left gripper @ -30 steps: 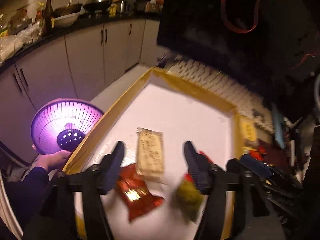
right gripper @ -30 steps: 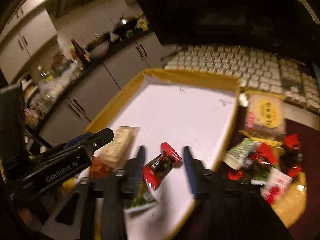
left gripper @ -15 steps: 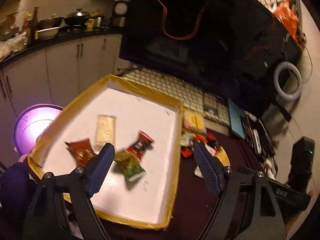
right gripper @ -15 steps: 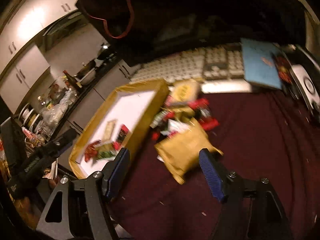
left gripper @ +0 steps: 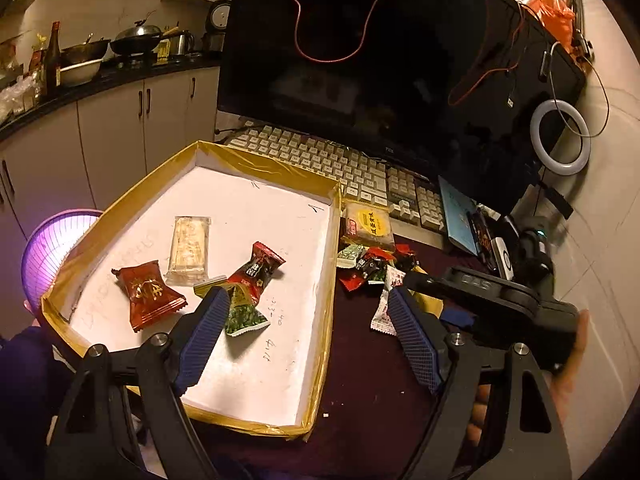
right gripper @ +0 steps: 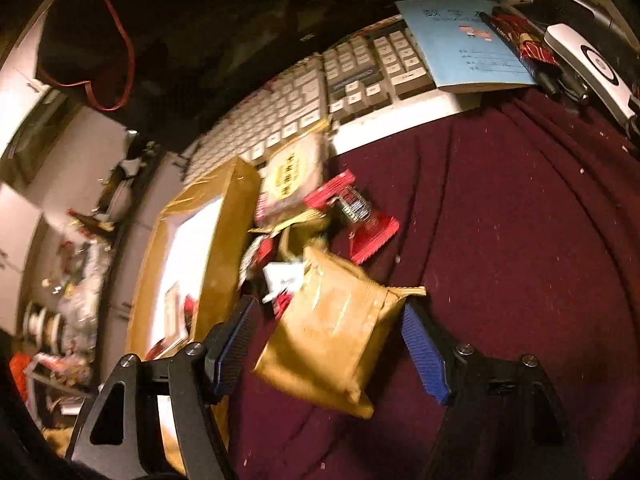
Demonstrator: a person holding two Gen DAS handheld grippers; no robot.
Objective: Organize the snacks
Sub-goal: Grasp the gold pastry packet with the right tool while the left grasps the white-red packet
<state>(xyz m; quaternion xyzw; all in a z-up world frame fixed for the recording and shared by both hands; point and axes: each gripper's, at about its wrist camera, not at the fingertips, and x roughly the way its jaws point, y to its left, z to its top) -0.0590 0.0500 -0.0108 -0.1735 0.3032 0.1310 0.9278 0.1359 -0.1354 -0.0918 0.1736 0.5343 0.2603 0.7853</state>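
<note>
1. Snacks: four in my white tray (left gripper: pixel 256 360) — red packet (left gripper: pixel 149 295), pale bar (left gripper: pixel 189 249), dark red candy (left gripper: pixel 258 268), green packet (left gripper: pixel 242 312).
2. The rest is piled (left gripper: pixel 372 264) on the maroon cloth (right gripper: pixel 520 240) just beside the tray's right rim; a yellow-label cake (left gripper: pixel 366 224) lies by the keyboard (left gripper: pixel 340 164).
3. My right tool (right gripper: pixel 326 344) is spread wide, straddling a gold pouch (right gripper: pixel 332 332); contact unclear, blurry.
4. My left tool (left gripper: pixel 308 340) is released, empty, over the tray's right rim.
5. Monitor (left gripper: pixel 380 60) behind.
</note>
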